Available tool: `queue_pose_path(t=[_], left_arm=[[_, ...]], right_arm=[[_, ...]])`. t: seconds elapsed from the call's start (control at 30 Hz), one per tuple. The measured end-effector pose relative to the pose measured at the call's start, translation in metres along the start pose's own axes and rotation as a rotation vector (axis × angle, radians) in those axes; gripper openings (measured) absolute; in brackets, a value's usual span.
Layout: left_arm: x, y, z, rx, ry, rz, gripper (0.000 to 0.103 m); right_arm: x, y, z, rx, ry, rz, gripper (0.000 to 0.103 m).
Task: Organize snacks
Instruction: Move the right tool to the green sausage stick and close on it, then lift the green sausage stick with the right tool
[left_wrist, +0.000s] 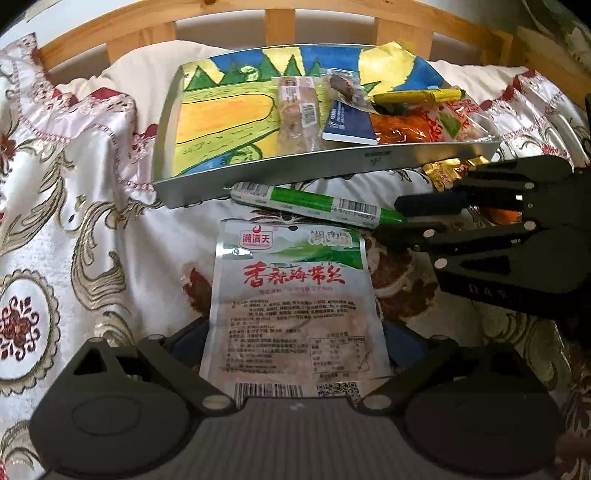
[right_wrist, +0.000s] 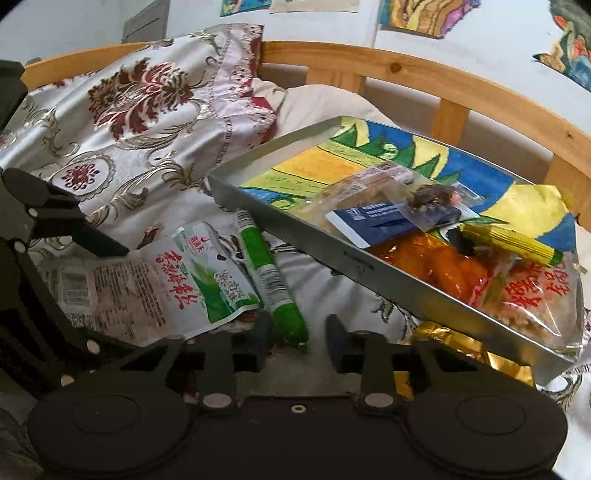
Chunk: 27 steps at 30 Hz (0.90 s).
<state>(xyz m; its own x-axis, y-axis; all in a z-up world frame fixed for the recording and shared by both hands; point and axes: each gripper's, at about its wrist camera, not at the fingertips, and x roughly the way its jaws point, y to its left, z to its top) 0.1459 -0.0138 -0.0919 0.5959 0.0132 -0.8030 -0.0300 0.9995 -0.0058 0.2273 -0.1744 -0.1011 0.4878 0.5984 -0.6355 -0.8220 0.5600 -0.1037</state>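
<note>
A silver seaweed pouch (left_wrist: 295, 280) with red lettering lies on the patterned bedspread, and my left gripper (left_wrist: 295, 332) is shut on its two side edges. In the right wrist view the same pouch (right_wrist: 155, 288) bulges between the left gripper's fingers (right_wrist: 99, 240). A green-and-white sausage stick (left_wrist: 306, 205) lies just in front of the metal tray (left_wrist: 332, 162). My right gripper (left_wrist: 393, 219) is shut on the stick's green end (right_wrist: 291, 325), one pad on each side (right_wrist: 299, 332). Several snack packs sit in the tray's right half (right_wrist: 424, 266).
The tray (right_wrist: 332, 258) is lined with a colourful drawing, and its left half is bare. A gold wrapper (right_wrist: 454, 343) pokes out beside the tray's near corner. A wooden slatted rail (left_wrist: 280, 22) runs behind the bed. Paintings hang on the wall (right_wrist: 413, 14).
</note>
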Motion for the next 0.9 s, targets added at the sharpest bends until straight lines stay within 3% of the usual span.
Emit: queue_pose_path(t=[0.03, 0.37, 0.57, 0.73, 0.9], left_arm=[[-0.001, 0.000, -0.001, -0.008, -0.001, 0.003, 0.099], [-0.020, 0.013, -0.015, -0.109, -0.015, 0.007, 0.099], [-0.025, 0.024, -0.021, -0.148, -0.020, -0.004, 0.099], [-0.027, 0.024, -0.023, -0.151, -0.021, -0.006, 0.099], [-0.025, 0.025, -0.020, -0.173, -0.019, -0.012, 0.100]], right_arm=[[-0.001, 0.001, 0.000, -0.008, 0.000, -0.001, 0.023], [-0.029, 0.015, -0.005, -0.048, 0.086, -0.041, 0.019], [-0.048, 0.025, -0.005, -0.051, 0.176, 0.026, 0.020], [-0.049, 0.031, -0.005, -0.047, 0.167, 0.028, 0.035], [-0.041, 0.027, -0.006, -0.018, 0.099, 0.007, 0.048]])
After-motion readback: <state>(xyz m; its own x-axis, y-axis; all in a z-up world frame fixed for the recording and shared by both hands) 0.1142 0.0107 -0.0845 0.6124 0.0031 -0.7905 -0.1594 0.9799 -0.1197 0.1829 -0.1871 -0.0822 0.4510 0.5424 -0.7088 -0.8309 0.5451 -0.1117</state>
